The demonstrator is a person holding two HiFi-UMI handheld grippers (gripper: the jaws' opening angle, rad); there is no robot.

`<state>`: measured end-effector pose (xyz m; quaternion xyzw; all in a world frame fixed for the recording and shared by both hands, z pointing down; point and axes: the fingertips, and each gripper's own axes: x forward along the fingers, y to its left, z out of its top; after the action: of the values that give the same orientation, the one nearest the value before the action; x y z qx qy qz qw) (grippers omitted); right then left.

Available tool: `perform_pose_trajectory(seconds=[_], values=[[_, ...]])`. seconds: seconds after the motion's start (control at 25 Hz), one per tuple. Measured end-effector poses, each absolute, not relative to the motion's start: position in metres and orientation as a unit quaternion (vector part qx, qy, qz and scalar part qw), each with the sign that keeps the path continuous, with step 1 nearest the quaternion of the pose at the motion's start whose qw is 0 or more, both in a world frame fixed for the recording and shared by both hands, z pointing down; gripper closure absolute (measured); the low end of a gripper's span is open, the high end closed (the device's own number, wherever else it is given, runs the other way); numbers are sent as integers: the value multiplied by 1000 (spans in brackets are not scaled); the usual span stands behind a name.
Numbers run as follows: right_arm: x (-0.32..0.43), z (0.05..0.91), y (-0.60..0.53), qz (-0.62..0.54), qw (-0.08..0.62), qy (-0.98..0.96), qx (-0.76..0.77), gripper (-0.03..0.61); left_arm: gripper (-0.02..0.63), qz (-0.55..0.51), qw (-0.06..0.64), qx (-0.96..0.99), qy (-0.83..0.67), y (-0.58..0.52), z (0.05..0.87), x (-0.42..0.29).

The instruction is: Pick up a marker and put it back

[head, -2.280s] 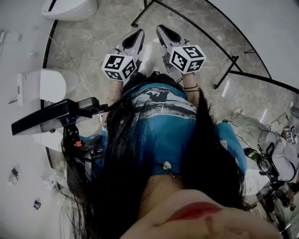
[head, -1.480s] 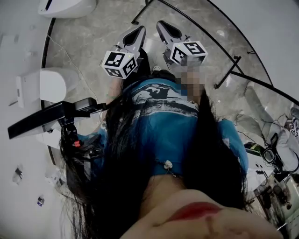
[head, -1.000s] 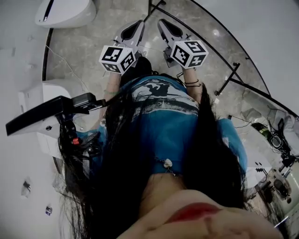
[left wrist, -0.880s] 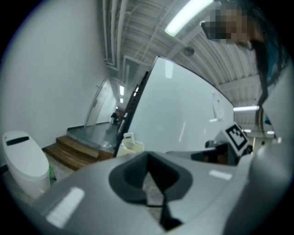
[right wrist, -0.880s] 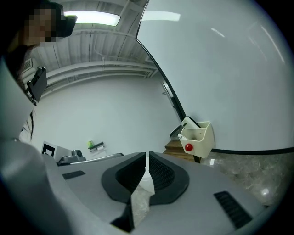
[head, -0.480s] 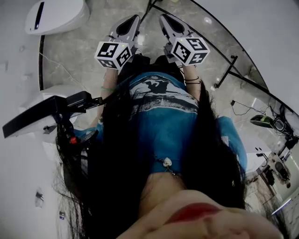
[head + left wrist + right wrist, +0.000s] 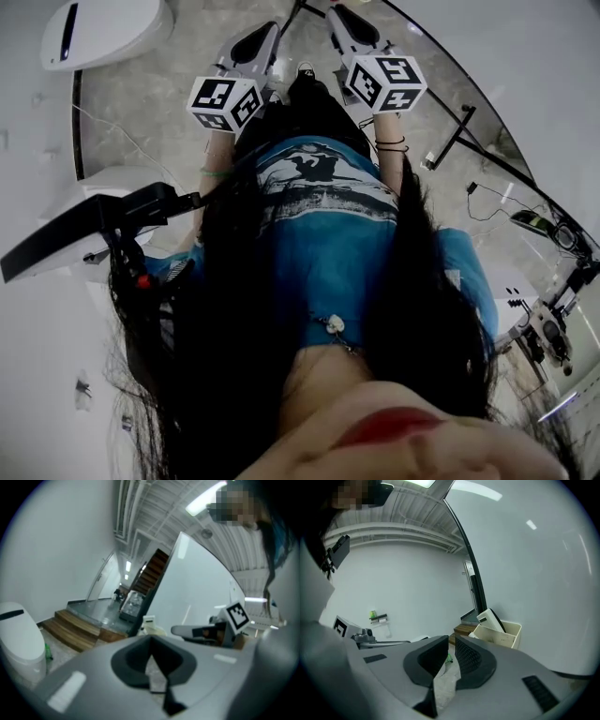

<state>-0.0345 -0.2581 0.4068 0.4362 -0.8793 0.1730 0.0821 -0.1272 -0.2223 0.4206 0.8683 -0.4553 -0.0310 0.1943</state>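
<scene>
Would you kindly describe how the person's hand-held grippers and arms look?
Left hand-held gripper and right hand-held gripper: grey bodies, black pads, each with a white cube bearing black square markers. Blue T-shirt; dark bands on the right wrist.

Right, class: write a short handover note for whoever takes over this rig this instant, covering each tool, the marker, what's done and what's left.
Left tool: jaws meet at the tips, nothing between them.
Right tool: jaws a narrow gap apart, nothing held.
Marker: not in any view; both tools are held out in front of the person, above the floor.
Done: nothing that shows.
Left: find the marker, pick it up, put it back.
</scene>
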Motion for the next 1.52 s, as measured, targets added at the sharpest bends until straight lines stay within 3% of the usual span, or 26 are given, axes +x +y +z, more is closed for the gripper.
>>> perform_pose_trajectory(seconds=[0.32,0.72,1.2,1.52], values=[[-46,397,-307,125,153,-893,405,541,614,-40,173,858,-481,-258,391,-128],[-56,475,-378,94,277,-889,352,471,614,-28,184,845,-502,-322,430,-122],[-53,491,-381,57,373,-846,376,472,614,-28,188,842,-505,-323,430,-123],[-52,488,-374,59,370,-847,377,486,614,-32,189,847,-496,-320,429,-118]])
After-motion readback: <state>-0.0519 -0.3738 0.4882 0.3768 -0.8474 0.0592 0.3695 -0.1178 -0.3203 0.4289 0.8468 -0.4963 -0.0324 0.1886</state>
